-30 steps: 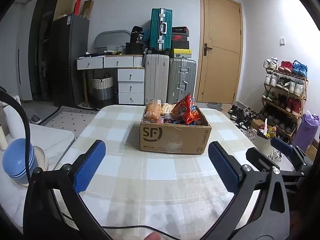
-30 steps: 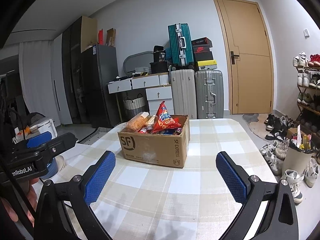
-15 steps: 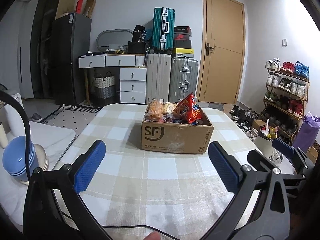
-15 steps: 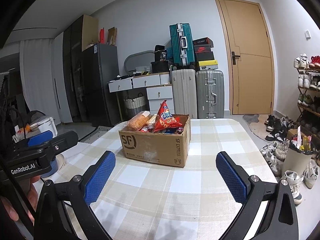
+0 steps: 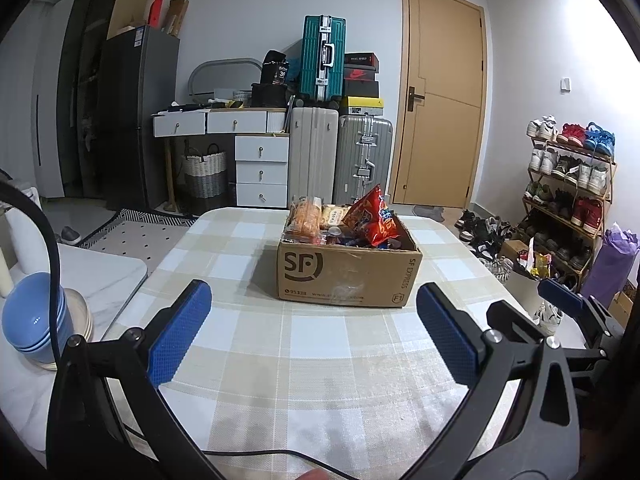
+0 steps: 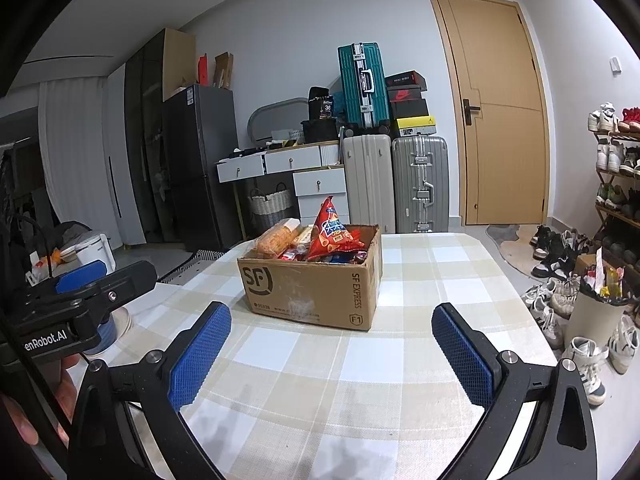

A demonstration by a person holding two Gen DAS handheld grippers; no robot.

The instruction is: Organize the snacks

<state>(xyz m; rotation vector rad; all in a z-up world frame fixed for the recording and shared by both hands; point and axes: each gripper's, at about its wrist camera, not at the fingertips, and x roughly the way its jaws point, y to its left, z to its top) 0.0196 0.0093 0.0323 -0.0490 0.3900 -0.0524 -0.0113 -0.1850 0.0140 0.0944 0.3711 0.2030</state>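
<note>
both our claws, left claw (image 5: 312, 336) and right claw (image 6: 330, 354), gaping empty | SF cardboard box (image 5: 346, 274) mid-bench, overstuffed | risk: tall red chip bag (image 5: 372, 222) tips out if we bump it

R gripper (image 6: 331, 350) fingers wide apart, empty, w/ snack-filled box (image 6: 314, 288) ahead on table (image 6: 420, 280).

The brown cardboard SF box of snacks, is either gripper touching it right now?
Apart. In the left wrist view, the left gripper hangs open with checked tablecloth showing before the brown cardboard SF box; the right wrist view shows the same gap for the right gripper.
</note>
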